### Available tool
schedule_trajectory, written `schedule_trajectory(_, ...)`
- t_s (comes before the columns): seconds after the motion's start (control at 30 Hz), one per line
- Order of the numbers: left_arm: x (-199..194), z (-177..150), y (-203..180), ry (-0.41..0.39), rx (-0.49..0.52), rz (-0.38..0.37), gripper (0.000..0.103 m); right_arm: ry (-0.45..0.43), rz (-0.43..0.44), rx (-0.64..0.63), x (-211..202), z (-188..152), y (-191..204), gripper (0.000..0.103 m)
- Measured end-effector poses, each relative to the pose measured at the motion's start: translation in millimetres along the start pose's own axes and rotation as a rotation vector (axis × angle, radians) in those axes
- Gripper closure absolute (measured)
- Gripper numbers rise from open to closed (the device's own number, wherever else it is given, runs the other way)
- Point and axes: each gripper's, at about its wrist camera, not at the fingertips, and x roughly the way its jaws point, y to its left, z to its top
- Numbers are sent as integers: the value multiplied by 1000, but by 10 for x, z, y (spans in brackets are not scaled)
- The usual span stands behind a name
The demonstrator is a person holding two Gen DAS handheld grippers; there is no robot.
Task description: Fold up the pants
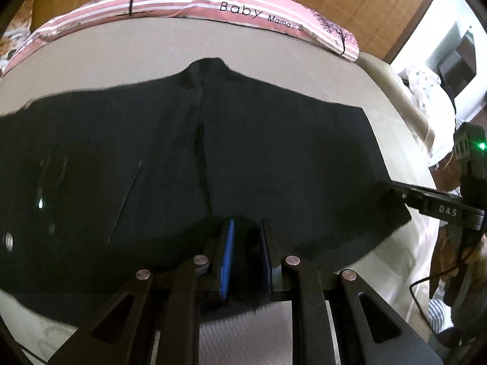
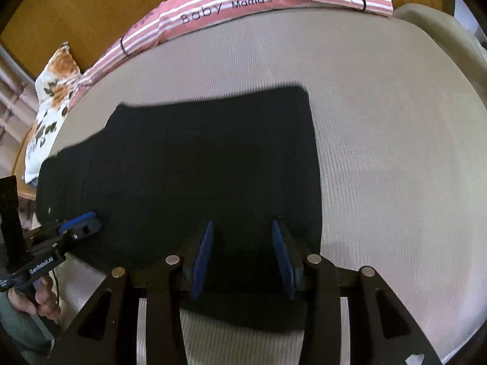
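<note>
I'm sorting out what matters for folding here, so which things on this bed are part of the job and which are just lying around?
Part of the job:
black pants, spread on the bed
left gripper, open
right gripper, open

Just lying about:
pink striped pillow
floral pillow
beige mattress cover

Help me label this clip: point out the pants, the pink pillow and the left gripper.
pants [image 2: 197, 167]: right wrist view, middle of the black fabric.
pink pillow [image 1: 243, 0]: left wrist view, striped face.
left gripper [image 1: 246, 249]: left wrist view, between fingertips.
</note>
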Motion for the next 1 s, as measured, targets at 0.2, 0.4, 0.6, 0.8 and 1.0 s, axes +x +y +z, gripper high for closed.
schedule_trajectory(0.2,-51,11,99,-10,-54,19,85,5,-29,-59,-39,-198,195,58)
schedule_trajectory(0.4,-672,5,519,-159,-249,-27,77,-20,13,-73,-139,-116,379,58)
schedule_trajectory(0.6,-1254,-210,1189,-293,-500,18,68,-5,60,-85,-65,-78,590,58)
schedule_trajectory(0.8,-1477,-646,1844,-333,-787,27,68,14,99,-97,6,-116,731,58)
schedule_trajectory(1.0,-1233,-920,2148,-287,-1047,-141,66,27,117,-87,59,-81,771,57)
